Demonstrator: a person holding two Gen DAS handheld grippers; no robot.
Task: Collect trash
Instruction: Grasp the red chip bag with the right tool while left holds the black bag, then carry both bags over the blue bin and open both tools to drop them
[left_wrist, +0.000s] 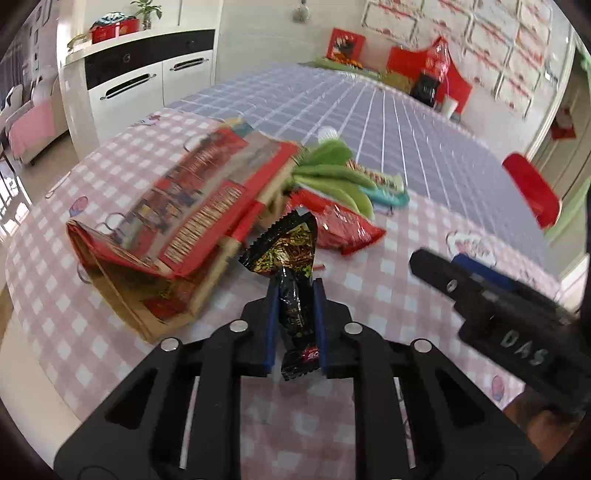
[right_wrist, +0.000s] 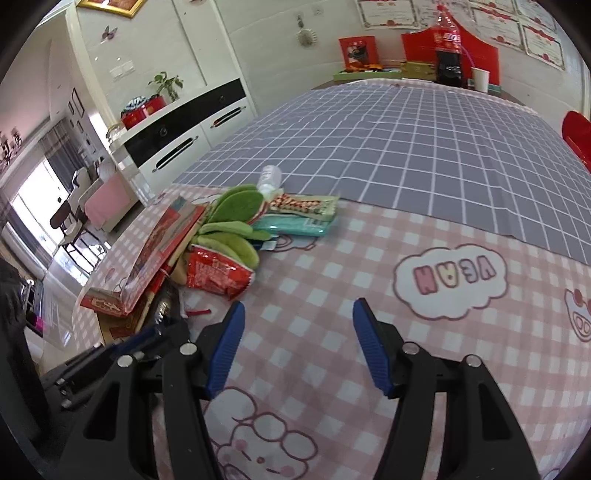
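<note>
My left gripper (left_wrist: 295, 295) is shut on a black and gold snack wrapper (left_wrist: 291, 258) and holds it above the pink checked tablecloth (left_wrist: 369, 280). Just behind it lie a red paper bag (left_wrist: 177, 221), a red foil wrapper (left_wrist: 343, 225), green slippers (left_wrist: 332, 177) and a teal packet (left_wrist: 388, 195). My right gripper (right_wrist: 298, 334) is open and empty over the pink cloth (right_wrist: 332, 280), to the right of the pile: the red bag (right_wrist: 155, 251), the red wrapper (right_wrist: 218, 273), the green slippers (right_wrist: 232, 218), the teal packet (right_wrist: 299, 225). It shows at the right of the left wrist view (left_wrist: 498, 306).
A small white bottle (right_wrist: 270, 177) lies behind the slippers at the edge of the grey checked cloth (right_wrist: 406, 147). A cola bottle (right_wrist: 448, 48), a paper cup (right_wrist: 481, 79) and red boxes stand at the far end. A red chair (right_wrist: 578, 136) is at right, a white cabinet (right_wrist: 184, 136) at left.
</note>
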